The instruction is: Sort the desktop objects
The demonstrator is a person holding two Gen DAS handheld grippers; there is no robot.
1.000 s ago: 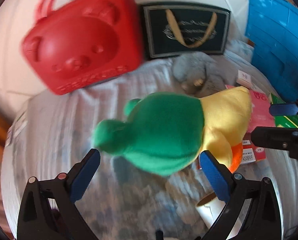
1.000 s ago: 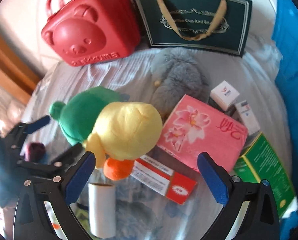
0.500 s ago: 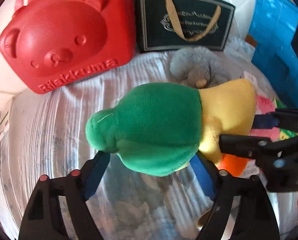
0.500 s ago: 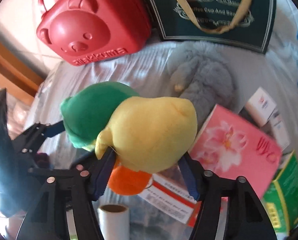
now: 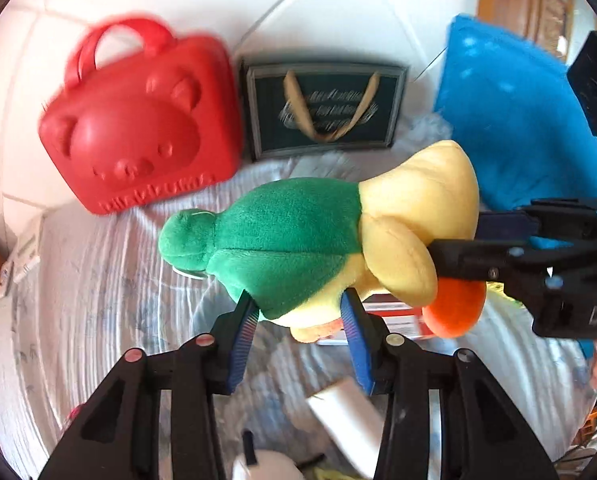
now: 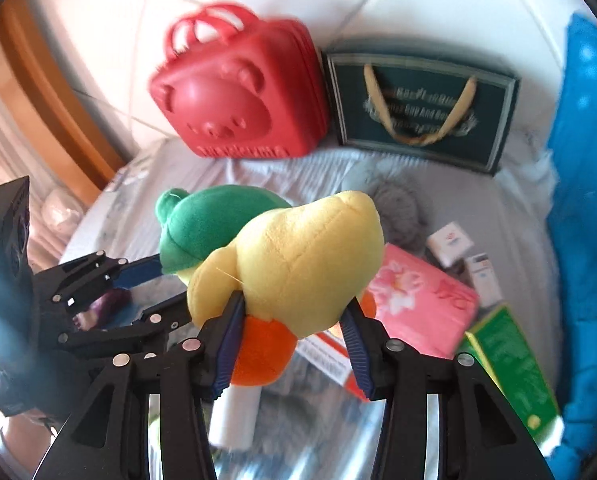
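While the plush duck [image 5: 298, 240] is pinched by both closing tongs, left tongs [image 5: 298, 312] and right tongs [image 6: 294, 312], a pink box [image 6: 422, 292] is shown only in the right view.

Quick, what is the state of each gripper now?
Left gripper: closing on the plush duck's green part.
Right gripper: closing on its yellow part.

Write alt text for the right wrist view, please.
The right gripper is closing its blue pads on the yellow end of a green-and-yellow plush toy, with the left gripper at its green end; behind stands a red bear-faced case.
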